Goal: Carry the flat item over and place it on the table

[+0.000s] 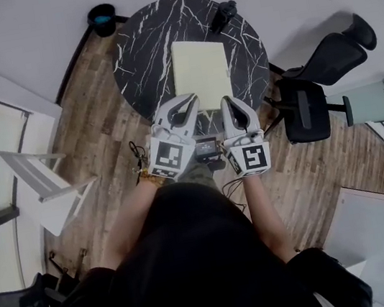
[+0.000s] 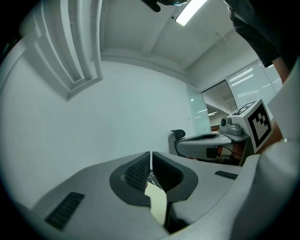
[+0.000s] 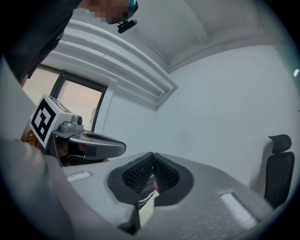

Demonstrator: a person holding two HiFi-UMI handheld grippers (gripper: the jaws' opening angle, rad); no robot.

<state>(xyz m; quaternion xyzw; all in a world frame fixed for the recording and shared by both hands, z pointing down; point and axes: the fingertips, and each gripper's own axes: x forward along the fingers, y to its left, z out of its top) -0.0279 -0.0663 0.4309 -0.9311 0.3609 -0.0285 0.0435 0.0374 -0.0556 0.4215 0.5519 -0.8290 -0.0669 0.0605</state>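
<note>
The flat item (image 1: 199, 65), a pale yellow sheet, lies flat on the round black marble table (image 1: 145, 47). My left gripper (image 1: 189, 100) and right gripper (image 1: 227, 99) hover side by side just short of the sheet's near edge, tips pointing toward it. Both are shut, pads together, with nothing between them. In the left gripper view the left gripper (image 2: 151, 154) is tilted up at a white wall, and a strip of the yellow sheet (image 2: 158, 204) shows through the gap below the pads. The right gripper (image 3: 152, 155) likewise shows the sheet (image 3: 146, 211) beneath it.
A small black object (image 1: 223, 14) sits at the table's far edge. A black office chair (image 1: 313, 92) stands right of the table and a dark bin (image 1: 102, 18) at its far left. A white frame (image 1: 44, 185) stands on the wooden floor at left.
</note>
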